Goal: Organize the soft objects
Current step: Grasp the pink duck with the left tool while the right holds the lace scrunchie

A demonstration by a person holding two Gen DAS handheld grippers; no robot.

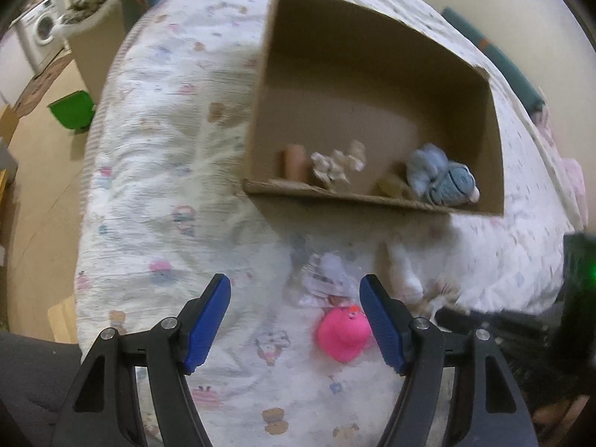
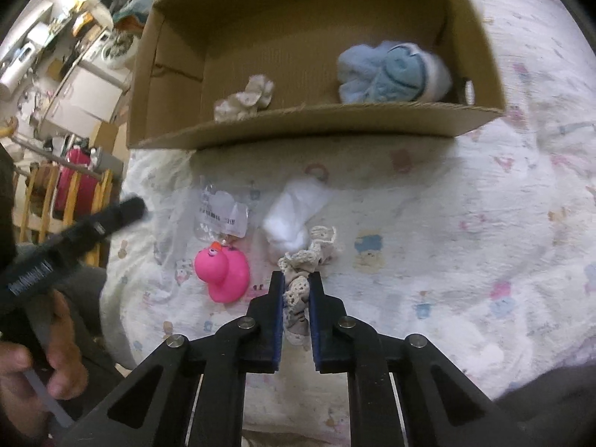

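Step in hand: pick-up. The right hand-held gripper [image 2: 297,286] is clamped on the lace cloth [image 2: 303,260], lying on the bed just before the cardboard box [image 2: 316,126]. The left hand-held gripper [image 1: 295,290] stands wide, empty. Next, judged: lift clear over the box's near wall and release inside.
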